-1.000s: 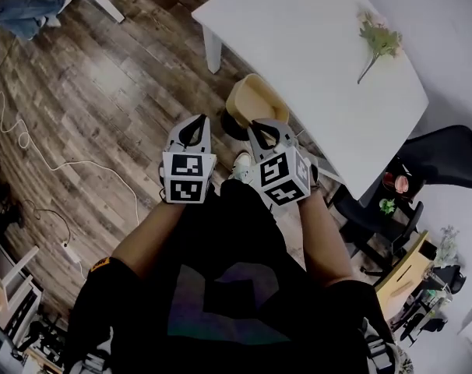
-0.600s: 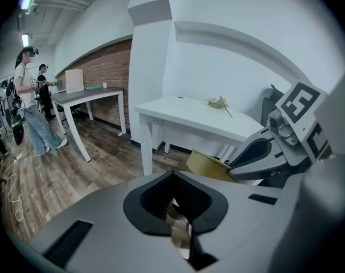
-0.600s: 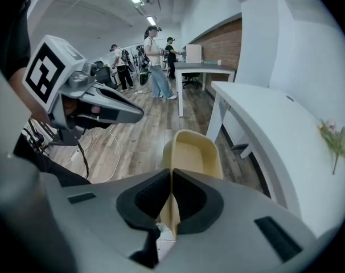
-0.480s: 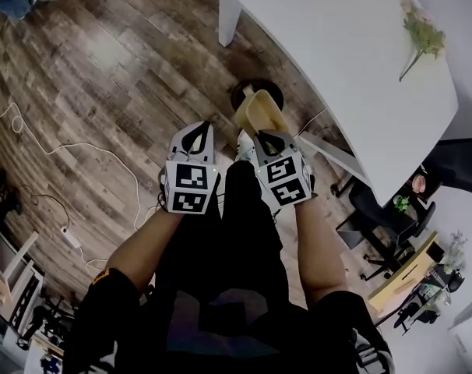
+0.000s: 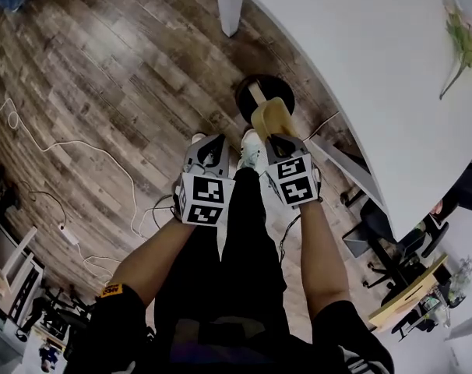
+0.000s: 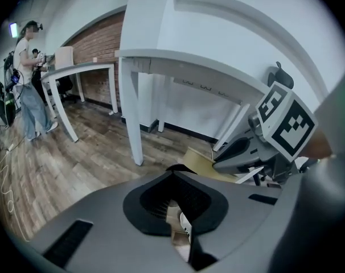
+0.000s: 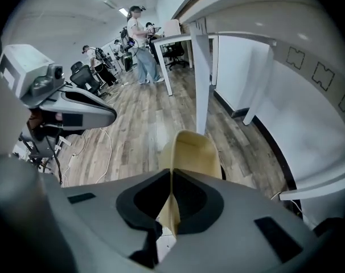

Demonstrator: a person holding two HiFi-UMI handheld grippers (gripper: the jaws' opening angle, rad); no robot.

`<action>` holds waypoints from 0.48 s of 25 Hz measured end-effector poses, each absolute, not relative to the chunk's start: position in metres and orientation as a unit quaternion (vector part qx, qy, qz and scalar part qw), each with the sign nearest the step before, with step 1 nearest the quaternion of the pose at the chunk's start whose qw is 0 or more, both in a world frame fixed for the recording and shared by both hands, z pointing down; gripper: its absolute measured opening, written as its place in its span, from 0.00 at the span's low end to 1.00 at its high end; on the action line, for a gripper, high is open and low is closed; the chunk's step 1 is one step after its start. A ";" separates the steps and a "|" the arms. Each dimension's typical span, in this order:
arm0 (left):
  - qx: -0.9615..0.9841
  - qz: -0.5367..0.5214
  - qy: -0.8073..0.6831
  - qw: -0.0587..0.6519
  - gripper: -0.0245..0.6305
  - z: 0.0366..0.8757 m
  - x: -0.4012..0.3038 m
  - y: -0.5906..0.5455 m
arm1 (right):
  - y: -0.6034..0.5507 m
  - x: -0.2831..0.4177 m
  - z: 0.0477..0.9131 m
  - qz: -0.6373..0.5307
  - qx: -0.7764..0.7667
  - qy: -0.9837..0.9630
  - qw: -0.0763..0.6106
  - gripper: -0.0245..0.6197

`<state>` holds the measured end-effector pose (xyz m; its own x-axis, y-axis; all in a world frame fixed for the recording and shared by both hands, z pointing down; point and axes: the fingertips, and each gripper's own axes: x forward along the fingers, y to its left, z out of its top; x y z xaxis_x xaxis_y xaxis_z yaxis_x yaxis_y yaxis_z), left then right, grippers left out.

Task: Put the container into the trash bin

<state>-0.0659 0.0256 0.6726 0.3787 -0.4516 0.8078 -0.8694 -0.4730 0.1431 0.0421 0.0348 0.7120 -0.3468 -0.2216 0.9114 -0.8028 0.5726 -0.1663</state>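
Nearly done: the right tool [image 5: 278, 138] grips the container [image 5: 269, 117] by its wall over the bin [image 5: 241, 100]; only the drop remains, and the left tool [image 5: 207, 148] hangs closed, empty

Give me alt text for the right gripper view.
The right gripper pinches the rim of a tan container, held over a wood floor beside a white table. The left gripper shows at left; people stand far back.
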 end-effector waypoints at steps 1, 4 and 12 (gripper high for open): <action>0.778 0.361 -0.423 0.292 0.05 0.683 -0.061 0.022 | 0.032 0.045 0.722 0.318 0.339 -0.756 0.461 0.08; 0.779 0.363 -0.419 0.294 0.05 0.710 -0.050 0.011 | 0.026 0.052 0.752 0.322 0.342 -0.753 0.460 0.08; 0.780 0.371 -0.417 0.283 0.05 0.757 -0.035 -0.018 | 0.008 0.064 0.815 0.332 0.333 -0.743 0.477 0.09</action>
